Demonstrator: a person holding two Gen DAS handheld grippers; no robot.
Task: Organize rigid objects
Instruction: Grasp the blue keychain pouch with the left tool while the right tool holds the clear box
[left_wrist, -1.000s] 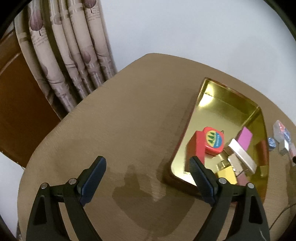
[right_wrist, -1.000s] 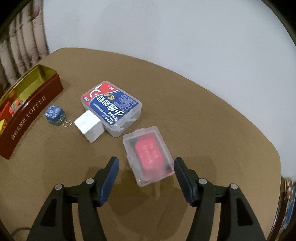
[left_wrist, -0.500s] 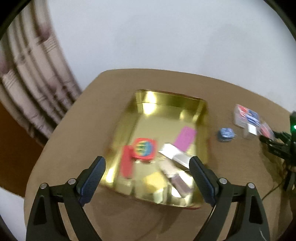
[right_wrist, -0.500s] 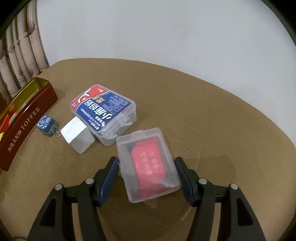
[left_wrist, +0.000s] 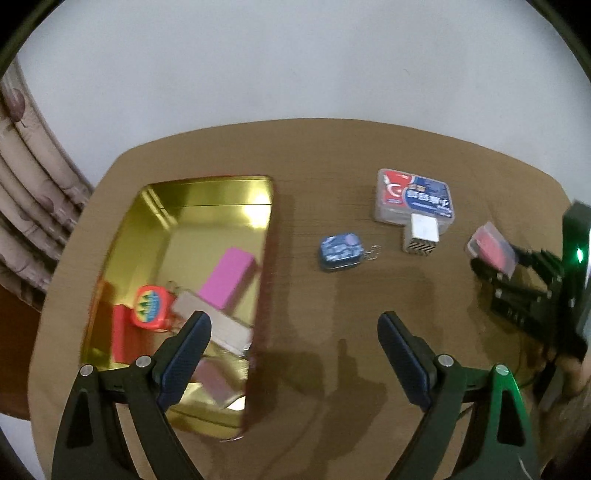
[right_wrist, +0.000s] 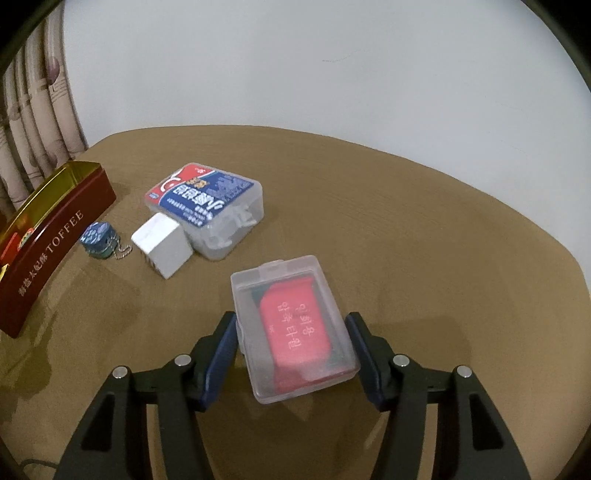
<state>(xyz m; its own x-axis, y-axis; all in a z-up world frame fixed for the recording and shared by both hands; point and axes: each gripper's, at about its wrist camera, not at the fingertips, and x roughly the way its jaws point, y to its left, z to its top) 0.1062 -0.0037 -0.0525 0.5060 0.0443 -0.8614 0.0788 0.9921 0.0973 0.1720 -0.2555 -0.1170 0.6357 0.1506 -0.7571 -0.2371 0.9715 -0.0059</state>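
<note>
The right tool (right_wrist: 291, 354) points down at the brown worktop (right_wrist: 406, 229) with its jaws closing around a clear plastic case (right_wrist: 293, 332) that holds a red card with white lettering; the case lies flat between the two blue pads, and the left pad looks to be at its edge, though whether either pad presses on it cannot be told. The left tool (left_wrist: 293, 354) hangs above the worktop with its jaws wide apart and nothing between them, its left finger over the near corner of the gold tin (left_wrist: 258, 184) and its right finger over bare worktop. That tin, red on the outside with the word TOFFEE along its wall, stands at the left side of the worktop and already holds a pink box (left_wrist: 227, 282), a round red tape-like item (left_wrist: 151, 306), a red block (left_wrist: 123, 336) and some pale flat pieces, which are blurred. Between the tin and the clear case lie a small blue keychain tin (right_wrist: 98, 240), a white cube-shaped plug (right_wrist: 162, 245) and a larger clear box with a red and blue label (right_wrist: 207, 208); the plug touches that box.
</note>
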